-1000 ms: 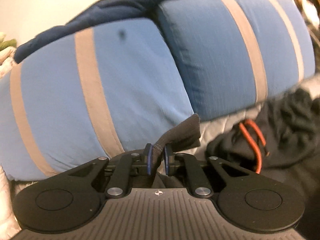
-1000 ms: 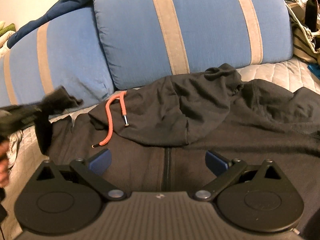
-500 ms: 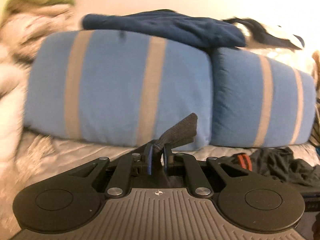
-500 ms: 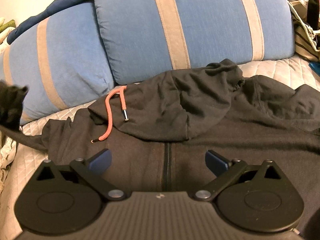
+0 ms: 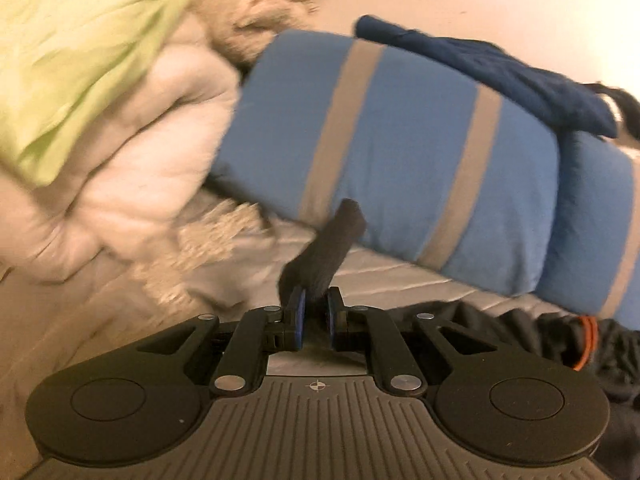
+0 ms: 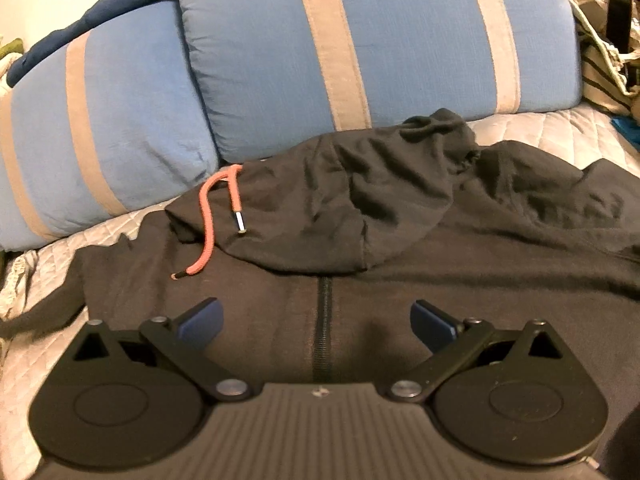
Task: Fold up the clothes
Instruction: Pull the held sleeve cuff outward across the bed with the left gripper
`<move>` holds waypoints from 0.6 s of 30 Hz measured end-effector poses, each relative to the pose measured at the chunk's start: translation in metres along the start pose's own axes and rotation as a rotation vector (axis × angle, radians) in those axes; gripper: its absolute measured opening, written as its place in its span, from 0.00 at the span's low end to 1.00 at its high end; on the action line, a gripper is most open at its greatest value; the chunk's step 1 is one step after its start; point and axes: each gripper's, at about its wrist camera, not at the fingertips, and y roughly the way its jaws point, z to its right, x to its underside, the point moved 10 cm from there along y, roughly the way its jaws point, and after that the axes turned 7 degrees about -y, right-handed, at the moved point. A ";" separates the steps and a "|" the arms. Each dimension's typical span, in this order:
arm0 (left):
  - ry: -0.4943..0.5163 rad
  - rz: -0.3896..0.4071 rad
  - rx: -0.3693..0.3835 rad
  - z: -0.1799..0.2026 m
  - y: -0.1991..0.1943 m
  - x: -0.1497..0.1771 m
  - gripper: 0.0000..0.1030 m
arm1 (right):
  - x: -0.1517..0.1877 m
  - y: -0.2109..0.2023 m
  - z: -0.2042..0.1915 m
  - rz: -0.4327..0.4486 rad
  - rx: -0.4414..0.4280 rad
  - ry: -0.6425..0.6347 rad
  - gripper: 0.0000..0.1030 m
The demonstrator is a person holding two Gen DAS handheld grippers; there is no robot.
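A black zip hoodie (image 6: 400, 248) lies spread on the quilted bed cover, hood crumpled at the top, with an orange drawstring (image 6: 208, 220) on its left side. My right gripper (image 6: 316, 318) hovers open over the zipper line, nothing between its fingers. My left gripper (image 5: 314, 312) is shut on the hoodie's dark sleeve cuff (image 5: 332, 248), which sticks up past the pads. The sleeve trails off to the left edge in the right wrist view. Part of the hoodie body (image 5: 500, 328) and the orange drawstring (image 5: 588, 340) show at the right of the left wrist view.
Two blue pillows with tan stripes (image 6: 360, 48) (image 5: 400, 160) stand behind the hoodie, a navy garment (image 5: 480, 60) draped on top. A heap of cream blankets (image 5: 140, 160) and a green cloth (image 5: 80, 48) sit left. Bags and cloth (image 6: 608, 52) lie right.
My left gripper has swung left with the sleeve cuff, pulling the sleeve out sideways; the blanket heap has come into view. The right gripper has edged closer over the hoodie, still open.
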 end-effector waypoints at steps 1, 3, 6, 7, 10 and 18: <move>-0.013 -0.001 -0.009 -0.008 -0.001 0.003 0.11 | 0.001 0.001 0.001 -0.004 0.004 0.000 1.00; -0.034 -0.002 -0.029 -0.021 -0.004 0.009 0.11 | 0.004 0.002 0.002 -0.019 0.003 0.001 1.00; -0.072 -0.018 -0.069 -0.042 -0.006 0.020 0.11 | 0.005 0.002 0.001 -0.013 0.013 -0.012 1.00; -0.089 -0.027 -0.081 -0.049 -0.007 0.023 0.11 | 0.005 0.001 0.001 -0.009 0.018 -0.017 1.00; -0.137 -0.050 -0.091 -0.064 -0.011 0.032 0.11 | 0.002 -0.001 0.003 0.006 0.019 -0.003 1.00; -0.185 -0.063 -0.087 -0.085 -0.024 0.044 0.11 | -0.009 -0.015 0.013 0.012 0.004 0.031 1.00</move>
